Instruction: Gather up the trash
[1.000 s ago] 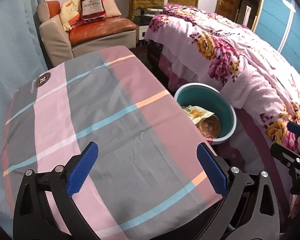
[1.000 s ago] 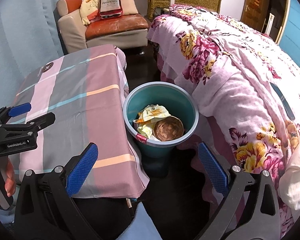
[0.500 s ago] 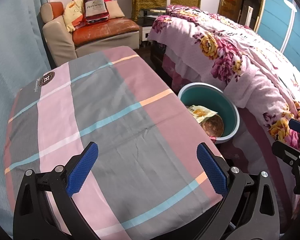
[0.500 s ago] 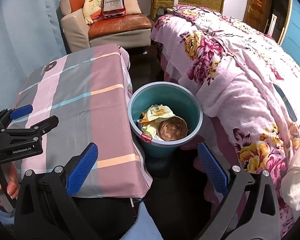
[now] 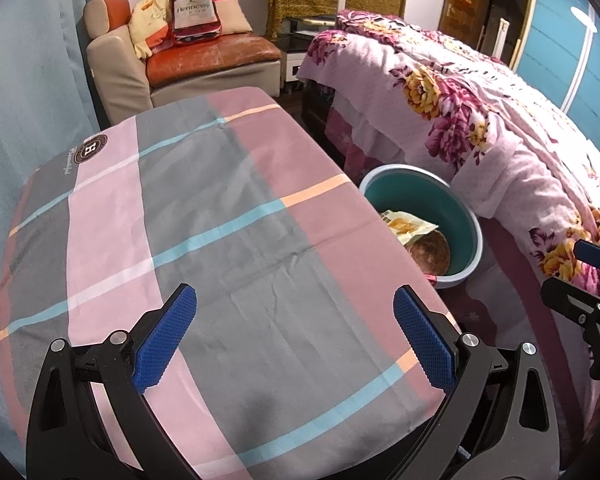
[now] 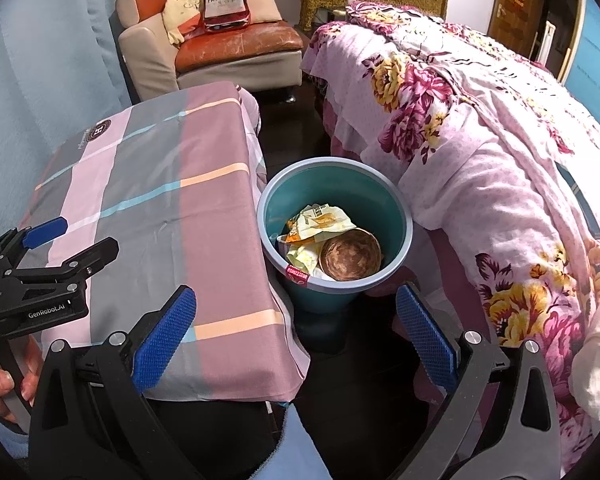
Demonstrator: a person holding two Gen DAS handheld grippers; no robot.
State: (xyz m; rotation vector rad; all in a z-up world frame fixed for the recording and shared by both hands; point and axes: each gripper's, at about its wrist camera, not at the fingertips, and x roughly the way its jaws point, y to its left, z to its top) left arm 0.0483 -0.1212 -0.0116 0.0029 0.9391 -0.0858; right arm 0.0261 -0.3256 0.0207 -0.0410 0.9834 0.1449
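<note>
Surroundings first: the table [image 5: 220, 216] w/ plaid cloth in pink, grey and mauve fills most of your left wrist view; round logo patch [image 5: 93, 147] sits near its far left corner. Teal trash bin [image 6: 334, 236] stands on the floor just beside the table's right edge, squeezed btwn it and the bed [image 6: 480, 128] w/ floral pink cover. Bed cover hangs right next to the bin rim on that side, can't tell if touching.

Trash is inside the bin: crumpled yellow wrapper [image 6: 320, 220] toward the far side, brown round bowl [image 6: 350, 254] lying beside it, nearer you. A small red label [image 6: 297, 272] shows at the bin's near rim. From the left wrist view the table edge hides part of the bin's inside.

Past the table's far edge: armchair [image 5: 180, 60] w/ orange seat, a Hennessy-bottle-shaped cushion [image 6: 225, 0] propped on it. Blue curtain [image 5: 28, 80] along the table's left side. Wooden door [image 6: 520, 8] in the far right bg.

Your left tool [image 5: 294, 340] hovers over the table's near edge, fingers spread wide, nothing btwn them. In the right wrist view your left hand [image 6: 4, 380] grips its handle.

Your right tool [image 6: 296, 336] is off the table's near right corner, above the floor, pointed at the bin, released too, empty.
</note>
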